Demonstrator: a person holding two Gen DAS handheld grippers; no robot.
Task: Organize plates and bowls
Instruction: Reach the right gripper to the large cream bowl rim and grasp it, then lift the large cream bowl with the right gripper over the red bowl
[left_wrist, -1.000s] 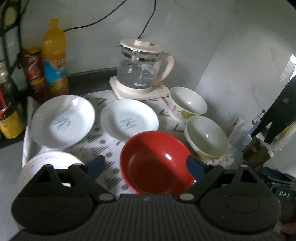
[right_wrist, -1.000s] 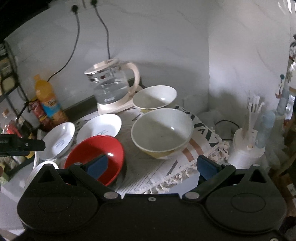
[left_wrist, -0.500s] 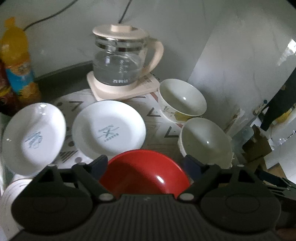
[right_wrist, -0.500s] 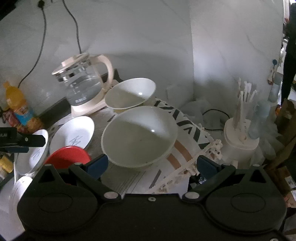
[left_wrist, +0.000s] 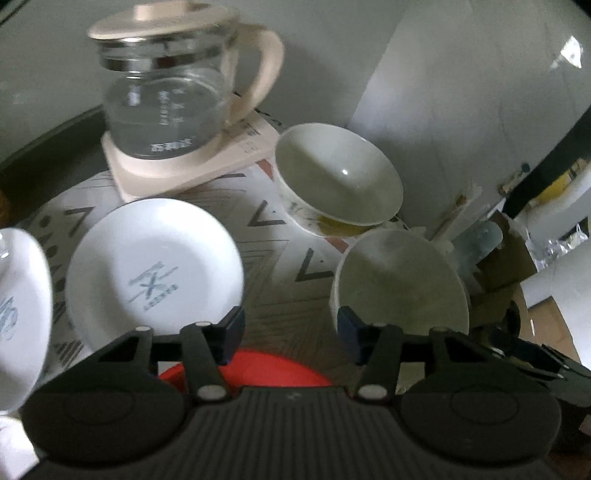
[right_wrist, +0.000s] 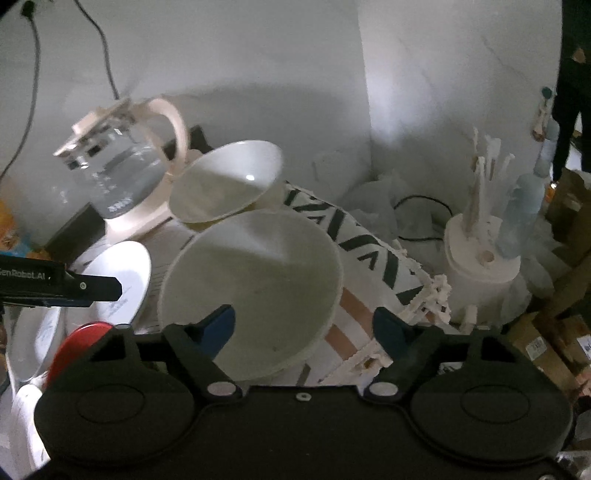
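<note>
My left gripper (left_wrist: 291, 334) is open and empty above the far rim of a red bowl (left_wrist: 273, 369). A white plate (left_wrist: 151, 273) lies ahead to its left, another white plate (left_wrist: 18, 314) at the left edge. Two cream bowls stand on the patterned mat: the near one (left_wrist: 402, 291) just right of the left gripper, the far one (left_wrist: 340, 184) behind it. My right gripper (right_wrist: 304, 328) is open, its left finger over the near cream bowl's (right_wrist: 255, 288) rim, its right finger outside it. The far bowl (right_wrist: 225, 181) sits behind.
A glass kettle (left_wrist: 170, 92) on its beige base stands at the back by the wall. A white holder with sticks (right_wrist: 480, 254) and a cable sit at the right, beyond the mat's fringed edge. Stacked white plates (right_wrist: 22, 417) lie at the far left.
Both grippers have moved forward and lower. The left has passed over the red bowl toward the kettle. The right has closed in on the near cream bowl.
</note>
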